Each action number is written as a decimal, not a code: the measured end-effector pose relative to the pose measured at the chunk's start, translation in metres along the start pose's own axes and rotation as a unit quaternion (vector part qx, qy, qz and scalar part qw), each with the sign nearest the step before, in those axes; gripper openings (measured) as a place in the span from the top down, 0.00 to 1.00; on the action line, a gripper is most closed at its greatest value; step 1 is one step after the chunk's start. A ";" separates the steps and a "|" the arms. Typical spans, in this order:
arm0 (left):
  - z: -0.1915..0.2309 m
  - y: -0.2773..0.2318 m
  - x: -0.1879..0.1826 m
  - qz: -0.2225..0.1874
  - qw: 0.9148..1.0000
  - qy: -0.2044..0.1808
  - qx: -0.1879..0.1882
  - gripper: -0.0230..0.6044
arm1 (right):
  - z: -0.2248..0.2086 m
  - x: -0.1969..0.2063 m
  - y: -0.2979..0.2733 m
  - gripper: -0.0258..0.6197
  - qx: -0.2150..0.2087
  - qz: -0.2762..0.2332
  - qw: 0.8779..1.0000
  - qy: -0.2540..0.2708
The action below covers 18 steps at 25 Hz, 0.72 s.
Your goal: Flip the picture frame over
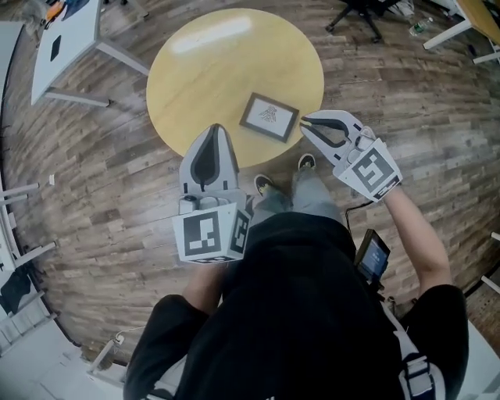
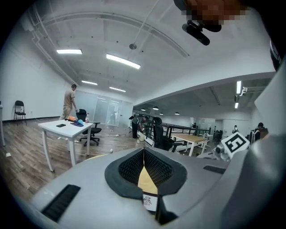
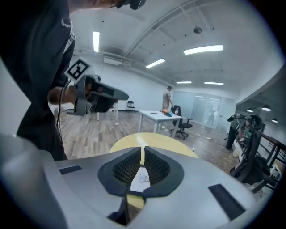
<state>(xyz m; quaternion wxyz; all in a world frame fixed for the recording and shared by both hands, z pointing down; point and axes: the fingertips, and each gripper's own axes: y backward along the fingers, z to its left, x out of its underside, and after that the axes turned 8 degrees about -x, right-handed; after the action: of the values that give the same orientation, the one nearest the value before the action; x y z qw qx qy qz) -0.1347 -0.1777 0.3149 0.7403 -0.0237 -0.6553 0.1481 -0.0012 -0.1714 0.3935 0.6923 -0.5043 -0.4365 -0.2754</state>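
A dark-framed picture frame (image 1: pixel 269 117) lies face up, its white picture showing, near the near edge of the round yellow table (image 1: pixel 211 62). My left gripper (image 1: pixel 216 129) hovers over the table's near edge just left of the frame, jaws together with nothing in them. My right gripper (image 1: pixel 305 124) is close to the frame's right end, jaws also together and empty. In the left gripper view the frame (image 2: pixel 149 201) peeks through the gap under the shut left gripper (image 2: pixel 144 150). In the right gripper view the frame (image 3: pixel 142 179) lies just beyond the shut right gripper (image 3: pixel 142 151).
A white desk (image 1: pixel 66 39) stands at the far left and an office chair (image 1: pixel 363 12) beyond the table. My shoes (image 1: pixel 264 184) are at the table's near edge. Another white desk (image 2: pixel 67 127) and a standing person (image 2: pixel 69 100) are in the room.
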 end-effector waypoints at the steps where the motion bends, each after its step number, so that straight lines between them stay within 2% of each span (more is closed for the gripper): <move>1: 0.001 0.000 0.001 0.003 1.000 0.000 -0.001 0.93 | 0.006 0.017 -0.012 0.93 -0.021 0.017 1.000 0.005; 3: 0.001 0.000 -0.001 0.005 1.000 -0.001 -0.004 0.93 | 0.020 0.054 -0.034 0.93 -0.063 0.063 0.996 0.026; 5: 0.002 0.000 -0.003 0.003 1.000 -0.006 -0.010 0.93 | 0.035 0.093 -0.052 0.90 -0.110 0.115 0.986 0.053; 7: 0.002 -0.002 -0.005 0.002 1.000 -0.013 -0.018 0.93 | 0.048 0.129 -0.071 0.76 -0.155 0.161 0.972 0.070; 9: 0.003 -0.004 -0.004 0.004 0.999 -0.021 -0.024 0.93 | 0.054 0.160 -0.086 0.68 -0.184 0.205 0.956 0.097; 12: 0.008 -0.002 -0.004 0.008 0.999 -0.029 -0.036 0.93 | 0.061 0.199 -0.102 0.57 -0.212 0.268 0.924 0.170; 14: 0.016 0.002 -0.001 0.014 0.998 -0.026 -0.047 0.93 | 0.067 0.216 -0.108 0.54 -0.226 0.300 0.902 0.212; 15: 0.021 0.004 0.001 0.018 0.998 -0.023 -0.053 0.93 | 0.068 0.219 -0.112 0.54 -0.225 0.306 0.897 0.225; 18: 0.032 0.007 0.005 0.025 0.997 -0.023 -0.063 0.93 | 0.064 0.217 -0.124 0.54 -0.204 0.305 0.900 0.237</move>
<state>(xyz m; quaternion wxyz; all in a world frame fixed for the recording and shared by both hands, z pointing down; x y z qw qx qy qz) -0.1669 -0.1750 0.3230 0.7179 -0.0832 -0.6795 0.1260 -0.0230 -0.1407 0.6486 0.7075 -0.6626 -0.0187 -0.2452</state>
